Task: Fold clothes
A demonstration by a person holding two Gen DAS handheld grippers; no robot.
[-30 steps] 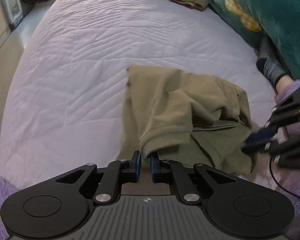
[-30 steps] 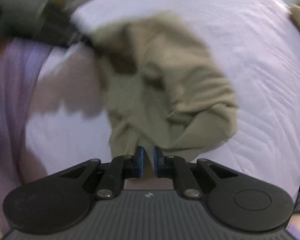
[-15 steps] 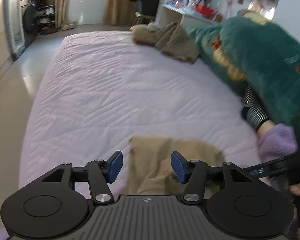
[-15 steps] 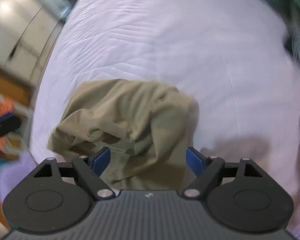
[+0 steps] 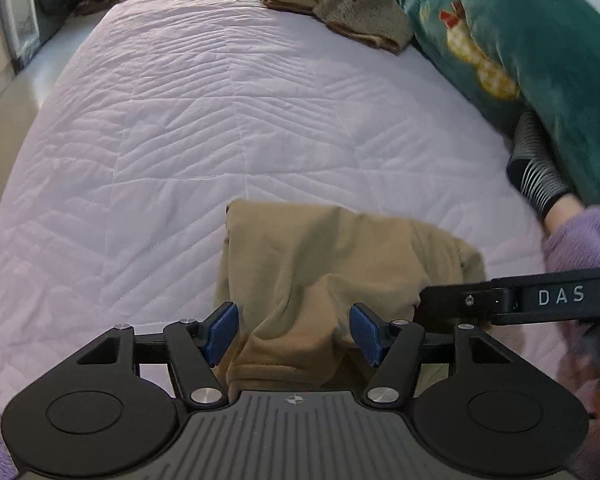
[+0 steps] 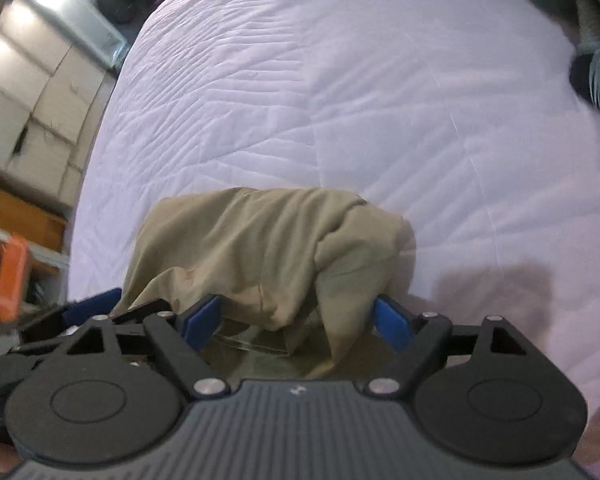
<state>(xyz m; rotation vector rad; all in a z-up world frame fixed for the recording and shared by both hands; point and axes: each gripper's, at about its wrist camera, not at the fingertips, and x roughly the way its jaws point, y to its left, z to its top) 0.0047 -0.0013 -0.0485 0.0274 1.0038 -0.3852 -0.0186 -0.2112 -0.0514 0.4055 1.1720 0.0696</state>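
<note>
Both of your claws have just let go of the olive-tan garment [image 5: 320,276], which a second ago was pinched at its near edge by each one. Your left claw [image 5: 294,334] now stands open, blue pads apart, with a cuffed fold of the cloth lying loose in the gap and neither pad pressing it. Your right claw [image 6: 298,320] is also spread wide, though its jaws are closing slightly; a rumpled hump of the same garment sits between them, brushing the right pad without being clamped. The garment lies just ahead of and under both claws, at the near edge of the pale lilac quilted bed [image 5: 204,120], bunched into a rough block rather than a flat, square fold. That suggests one fold has been dropped in place and the bundle probably needs smoothing or another fold before it counts as done. Your right tool reaches in from the right of your left claw, its black bar marked "DAS" [image 5: 540,298] lying over the garment's right corner, so the two tools are crowded together. Well ahead of your left claw, at the far end of the bed, sit brown folded cloths [image 5: 340,4]. To the right, a green plush blanket [image 5: 540,60] covers someone's leg in a striped sock [image 5: 536,172], with a purple sleeve [image 5: 580,240] nearer. The quilt ahead of the garment is bare.
</note>
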